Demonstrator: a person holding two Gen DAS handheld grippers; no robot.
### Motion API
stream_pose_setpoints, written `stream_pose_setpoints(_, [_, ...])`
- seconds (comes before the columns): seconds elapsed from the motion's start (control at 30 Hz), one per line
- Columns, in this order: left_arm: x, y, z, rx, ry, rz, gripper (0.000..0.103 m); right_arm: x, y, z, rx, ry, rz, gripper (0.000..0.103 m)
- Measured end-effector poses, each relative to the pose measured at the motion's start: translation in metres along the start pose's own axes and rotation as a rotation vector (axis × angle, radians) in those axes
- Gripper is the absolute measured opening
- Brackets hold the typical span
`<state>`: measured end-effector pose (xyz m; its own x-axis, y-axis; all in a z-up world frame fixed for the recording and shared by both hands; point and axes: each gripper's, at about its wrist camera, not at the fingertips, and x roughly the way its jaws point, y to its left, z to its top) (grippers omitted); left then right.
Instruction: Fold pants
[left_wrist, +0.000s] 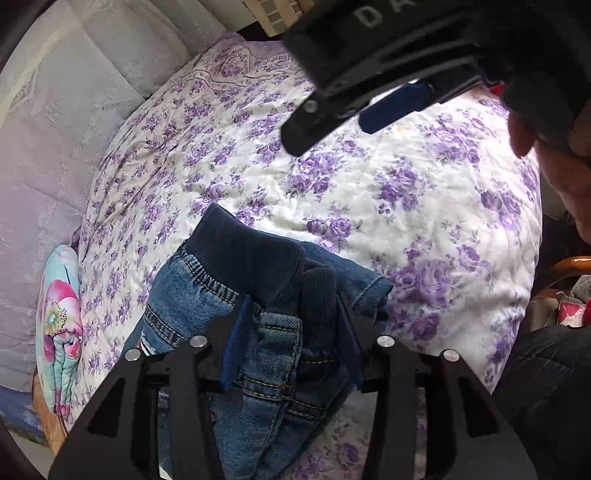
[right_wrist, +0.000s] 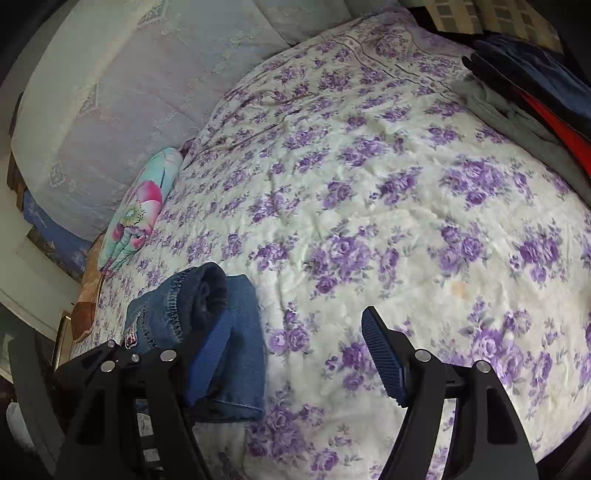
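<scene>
Blue denim pants (left_wrist: 221, 295) with a dark ribbed waistband (left_wrist: 255, 254) lie bunched on the flowered bedspread (left_wrist: 369, 192). My left gripper (left_wrist: 293, 332) stands over them, jaws apart, with the waistband and folded denim loosely between its fingers. The right gripper (left_wrist: 351, 118) hangs open at the top of the left wrist view, over bare bedspread. In the right wrist view a doubled pant leg (right_wrist: 236, 314) lies at the lower left. The open right gripper (right_wrist: 295, 354) has its left pad (right_wrist: 210, 350) in front of the denim. Its right pad (right_wrist: 380, 358) is over bare bedspread.
A teal and pink flowered pillow (right_wrist: 136, 214) lies at the bed's left edge beside a pale padded backrest (right_wrist: 110, 110). Stacked dark, grey and red clothes (right_wrist: 535, 92) sit at the far right. A person's hand (left_wrist: 524, 136) and dark jacket (left_wrist: 546, 387) are on the right.
</scene>
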<state>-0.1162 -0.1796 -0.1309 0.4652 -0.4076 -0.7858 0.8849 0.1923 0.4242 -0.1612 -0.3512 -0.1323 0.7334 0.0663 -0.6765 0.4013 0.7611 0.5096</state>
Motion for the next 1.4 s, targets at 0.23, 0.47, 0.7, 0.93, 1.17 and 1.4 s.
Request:
stream_pose_setpoints(0.23, [-0.061, 0.077, -0.015, -0.237, -0.092, 0.022, 0.077, -0.006, 0.065, 0.026, -0.226, -0.058, 0.035, 0.074])
stream_pose_setpoints(0.47, [-0.027, 0.15, -0.069, -0.558, 0.069, 0.046, 0.089, 0.009, 0.146, 0.015, -0.504, -0.061, -0.015, 0.074])
stream_pose_setpoints(0.7, [0.009, 0.102, -0.093, -0.457, 0.108, 0.013, 0.09, 0.054, 0.111, -0.04, -0.564, 0.19, -0.233, 0.072])
stream_pose_setpoints(0.93, [0.007, 0.121, -0.093, -0.507, 0.114, -0.01, 0.096, 0.06, 0.083, -0.04, -0.416, 0.205, -0.171, 0.088])
stream_pose_setpoints(1.17, [-0.023, 0.12, -0.087, -0.45, 0.061, 0.019, 0.096, -0.001, 0.14, -0.012, -0.528, -0.018, -0.024, 0.075])
stream_pose_setpoints(1.4, [0.013, 0.116, -0.105, -0.543, 0.131, -0.097, 0.099, 0.058, 0.15, -0.02, -0.572, 0.123, -0.043, 0.029])
